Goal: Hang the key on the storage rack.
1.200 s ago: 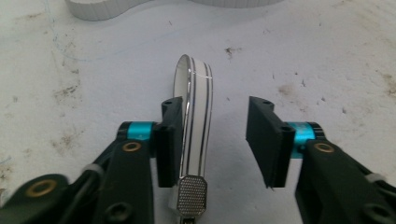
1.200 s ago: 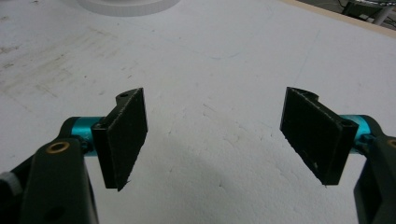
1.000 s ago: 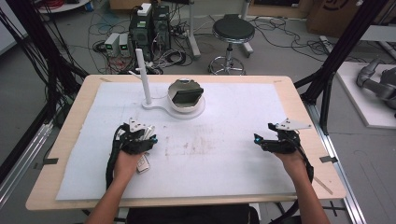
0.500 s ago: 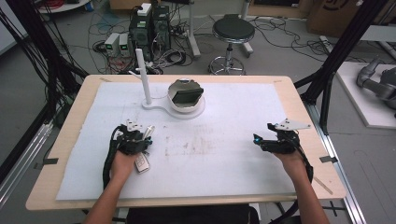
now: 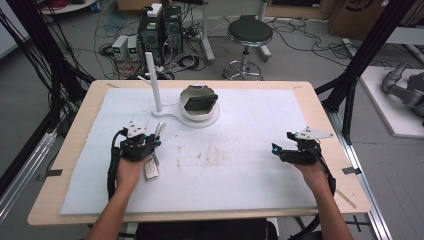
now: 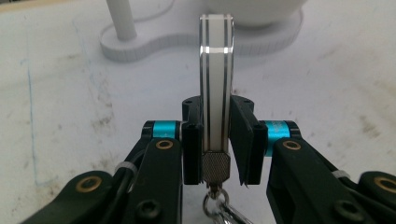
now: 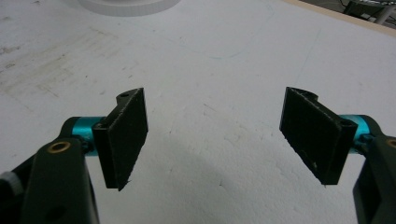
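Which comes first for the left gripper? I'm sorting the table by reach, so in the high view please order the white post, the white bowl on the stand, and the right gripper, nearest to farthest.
From the left gripper:
1. White post, just beyond it, upright on the stand.
2. White bowl, farther back, to the post's right.
3. Right gripper, across the table.

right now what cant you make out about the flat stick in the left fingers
- Flat white stick: its ring end is cut off by the bottom edge of the left gripper view.
- In the high view it is too small to identify, half covered by the left gripper.
- White stand: the dark item in its cup is too blurred to identify.
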### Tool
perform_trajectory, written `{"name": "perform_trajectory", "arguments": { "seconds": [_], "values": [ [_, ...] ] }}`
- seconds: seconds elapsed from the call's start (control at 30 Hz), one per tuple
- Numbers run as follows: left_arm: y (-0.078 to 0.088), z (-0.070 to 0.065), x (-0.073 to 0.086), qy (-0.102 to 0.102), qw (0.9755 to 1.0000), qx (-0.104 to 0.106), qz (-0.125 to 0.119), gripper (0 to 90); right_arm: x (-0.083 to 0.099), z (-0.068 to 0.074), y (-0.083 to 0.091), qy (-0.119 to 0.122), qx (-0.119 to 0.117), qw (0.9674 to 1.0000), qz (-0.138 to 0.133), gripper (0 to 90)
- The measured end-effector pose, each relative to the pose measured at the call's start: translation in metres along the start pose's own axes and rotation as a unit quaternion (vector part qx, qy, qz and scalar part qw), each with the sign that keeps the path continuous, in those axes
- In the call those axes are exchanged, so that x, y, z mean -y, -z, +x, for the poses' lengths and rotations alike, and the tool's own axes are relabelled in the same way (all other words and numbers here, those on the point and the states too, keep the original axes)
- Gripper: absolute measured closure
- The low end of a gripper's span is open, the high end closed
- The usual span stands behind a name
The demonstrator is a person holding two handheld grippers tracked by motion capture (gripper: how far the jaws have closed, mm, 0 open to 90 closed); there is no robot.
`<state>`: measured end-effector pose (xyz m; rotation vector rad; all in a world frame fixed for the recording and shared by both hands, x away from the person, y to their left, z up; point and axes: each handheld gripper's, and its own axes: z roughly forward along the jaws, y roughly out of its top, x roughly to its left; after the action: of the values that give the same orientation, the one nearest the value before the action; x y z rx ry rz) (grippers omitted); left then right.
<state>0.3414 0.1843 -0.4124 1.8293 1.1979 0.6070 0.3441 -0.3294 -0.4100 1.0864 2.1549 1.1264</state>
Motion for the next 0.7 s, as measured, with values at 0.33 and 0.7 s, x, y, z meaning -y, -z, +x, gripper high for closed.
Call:
{"name": "perform_trajectory", "arguments": {
  "seconds": [0.33,0.7],
  "values": [
    [0.019,0.025,-0.026,0.050,0.9920,0.066,-0.095,74.7,-0.001,0.001,0.000,-0.002,0.000,1.0000,-0.001,23.8],
    [0.029,0.044,-0.057,0.035,0.9878,0.070,-0.135,74.7,-0.001,0.000,0.000,-0.003,0.001,1.0000,-0.001,23.8]
  ]
}}
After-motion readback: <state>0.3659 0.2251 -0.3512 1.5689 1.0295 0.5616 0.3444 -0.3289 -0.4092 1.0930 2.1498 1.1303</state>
